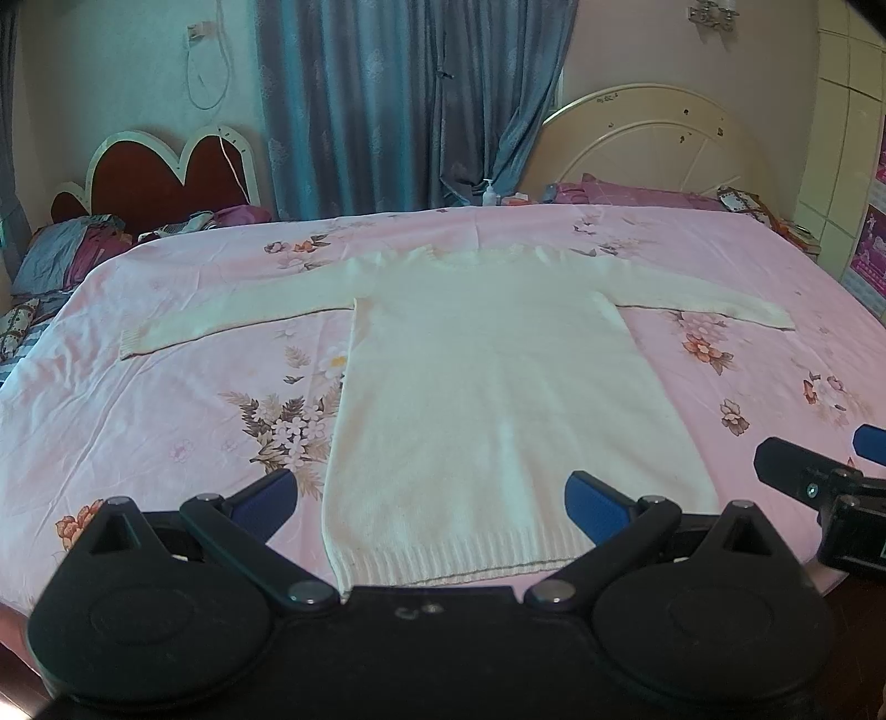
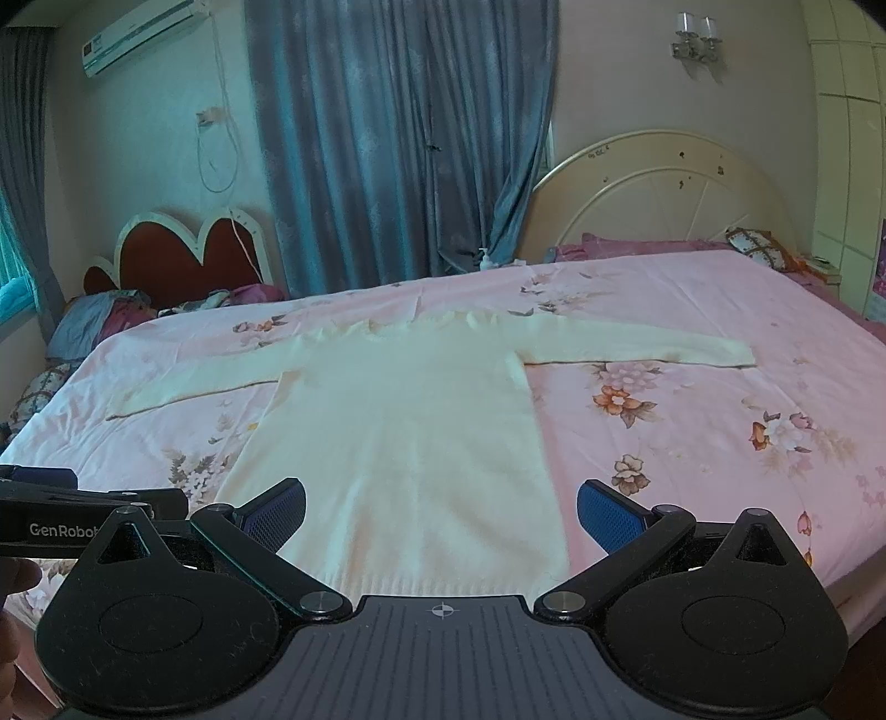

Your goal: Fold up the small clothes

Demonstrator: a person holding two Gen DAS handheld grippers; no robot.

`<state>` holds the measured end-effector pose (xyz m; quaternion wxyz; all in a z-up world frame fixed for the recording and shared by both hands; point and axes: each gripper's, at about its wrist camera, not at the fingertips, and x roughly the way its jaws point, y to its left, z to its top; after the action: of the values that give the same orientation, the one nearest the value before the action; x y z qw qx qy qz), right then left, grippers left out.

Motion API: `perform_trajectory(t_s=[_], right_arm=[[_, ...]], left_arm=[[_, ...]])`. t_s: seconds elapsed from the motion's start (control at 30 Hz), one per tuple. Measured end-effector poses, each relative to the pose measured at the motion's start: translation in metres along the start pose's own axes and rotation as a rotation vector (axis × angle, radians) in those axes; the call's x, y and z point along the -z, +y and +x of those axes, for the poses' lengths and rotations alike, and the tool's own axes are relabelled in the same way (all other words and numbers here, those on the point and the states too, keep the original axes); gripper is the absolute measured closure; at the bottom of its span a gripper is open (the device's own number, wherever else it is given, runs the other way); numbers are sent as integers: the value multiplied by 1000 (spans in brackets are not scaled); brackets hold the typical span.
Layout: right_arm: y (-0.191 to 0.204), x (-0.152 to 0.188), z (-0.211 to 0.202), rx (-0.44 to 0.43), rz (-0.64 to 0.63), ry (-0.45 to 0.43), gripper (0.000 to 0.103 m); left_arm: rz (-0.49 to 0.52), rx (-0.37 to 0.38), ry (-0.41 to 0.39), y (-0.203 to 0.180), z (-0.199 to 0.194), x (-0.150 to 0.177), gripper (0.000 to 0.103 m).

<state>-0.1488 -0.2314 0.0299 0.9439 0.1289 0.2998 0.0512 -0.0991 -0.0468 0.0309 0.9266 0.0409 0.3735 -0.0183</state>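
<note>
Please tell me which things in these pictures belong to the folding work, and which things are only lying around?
For the job:
- cream knit sweater, spread flat with its sleeves out
- left hand-held gripper, open
- right hand-held gripper, open
- pink floral bedsheet under the sweater

Only lying about:
- pump bottle
- pillows by the headboard
- blue curtain
- air conditioner

Legible text: "GenRobot", partly cut off, in white letters on the black body of the left gripper (image 2: 50, 501), seen at the left edge of the right wrist view. Markings on the air conditioner (image 2: 141, 36) and the wall posters (image 1: 872, 243) are too blurred to read.
</note>
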Motion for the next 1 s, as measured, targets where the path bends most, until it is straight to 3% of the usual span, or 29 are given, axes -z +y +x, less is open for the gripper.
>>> perform_trajectory(t_s=[1.0], right_arm=[[-18,-23,49,45,-6,9,0]], left_arm=[[-26,-41,32,7,48,-25,1]])
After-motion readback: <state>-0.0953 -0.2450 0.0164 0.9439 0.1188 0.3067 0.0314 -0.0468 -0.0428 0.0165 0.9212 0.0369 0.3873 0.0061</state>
